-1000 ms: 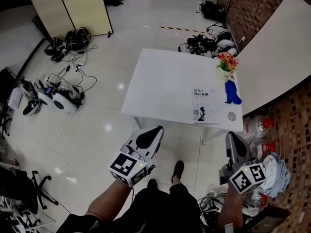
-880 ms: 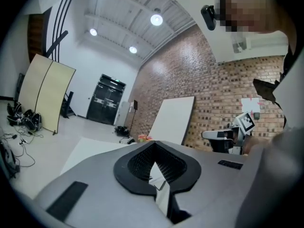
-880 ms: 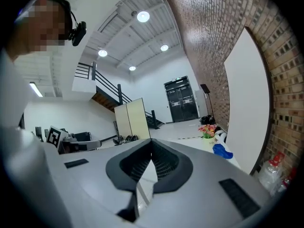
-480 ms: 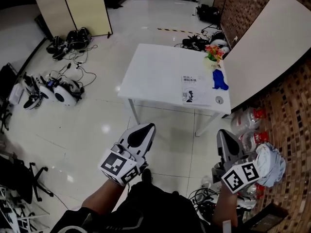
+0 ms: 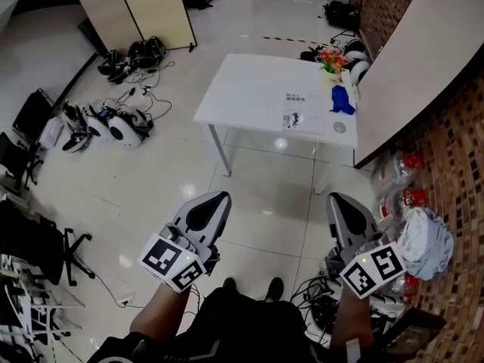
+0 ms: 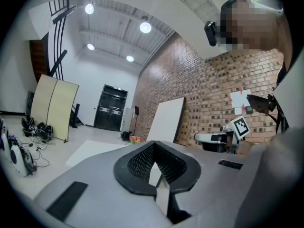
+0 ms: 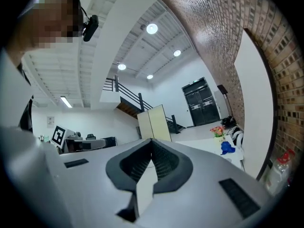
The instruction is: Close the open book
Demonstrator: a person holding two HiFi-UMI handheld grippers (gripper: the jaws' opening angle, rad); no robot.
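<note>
The book (image 5: 300,113) lies flat on the far white table (image 5: 249,89), its white printed cover facing up. Both grippers hang over the floor well short of the table, pointing toward it. My left gripper (image 5: 218,198) is shut with nothing in it, and so is my right gripper (image 5: 335,200). The left gripper view shows the left gripper (image 6: 154,151) with jaws together and the table (image 6: 90,151) far ahead. Seen in its own view, the right gripper (image 7: 152,148) is empty, jaws together, and the table (image 7: 209,144) is distant.
On the table near the book are a blue object (image 5: 342,99), a pot of flowers (image 5: 331,57) and a small round grey thing (image 5: 339,127). Folding panels (image 5: 136,13), gear and cables (image 5: 113,123), chairs (image 5: 30,240), a leaning white board (image 5: 408,59) and bags (image 5: 423,240) surround it.
The table and book have drawn farther off and higher in the head view. Both grippers have come back from the table together, still shut and empty.
</note>
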